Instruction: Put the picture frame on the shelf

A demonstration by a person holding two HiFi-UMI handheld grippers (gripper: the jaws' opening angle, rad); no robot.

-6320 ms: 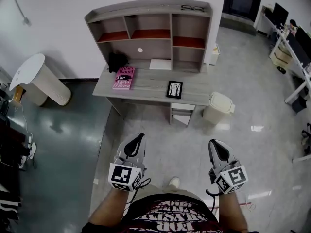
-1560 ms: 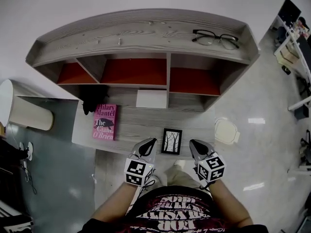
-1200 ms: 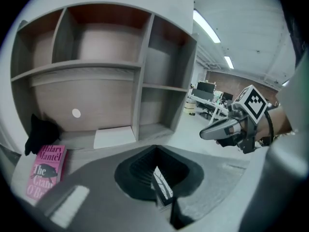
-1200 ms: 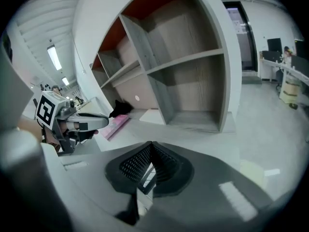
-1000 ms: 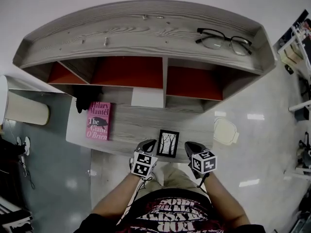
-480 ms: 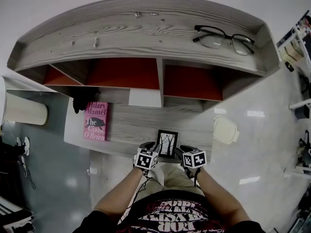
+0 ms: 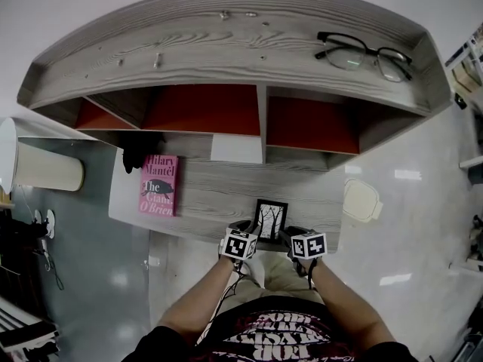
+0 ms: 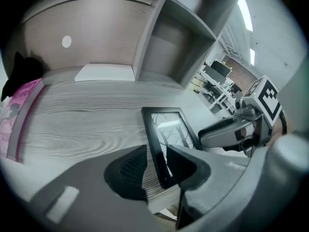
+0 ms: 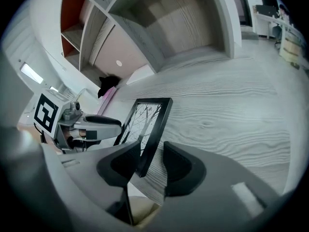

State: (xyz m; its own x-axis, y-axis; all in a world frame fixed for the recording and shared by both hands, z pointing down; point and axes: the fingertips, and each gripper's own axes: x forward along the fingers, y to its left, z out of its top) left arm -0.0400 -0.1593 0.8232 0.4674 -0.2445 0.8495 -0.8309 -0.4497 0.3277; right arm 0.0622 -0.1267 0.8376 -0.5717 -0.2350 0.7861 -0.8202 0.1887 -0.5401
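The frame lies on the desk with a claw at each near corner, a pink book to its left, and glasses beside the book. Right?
No. The glasses lie on top of the shelf, at its right end, not beside the book; the head view shows it. The frame does lie on the desk, left claw and right claw at its near corners.

**Office interior.** A grey wood-grain counter (image 7: 226,194) carries a matching hutch shelf (image 7: 226,44) with red-backed compartments. A pink hardback book (image 7: 158,185) lies at the counter's left, and black-rimmed spectacles (image 7: 349,57) rest on the shelf top, far right. A white lidded waste bin (image 7: 362,200) stands on the glossy pale floor (image 7: 423,225) to the right. Beyond, white workstations with dark monitors (image 8: 219,70) sit under ceiling strip lights (image 8: 244,8).
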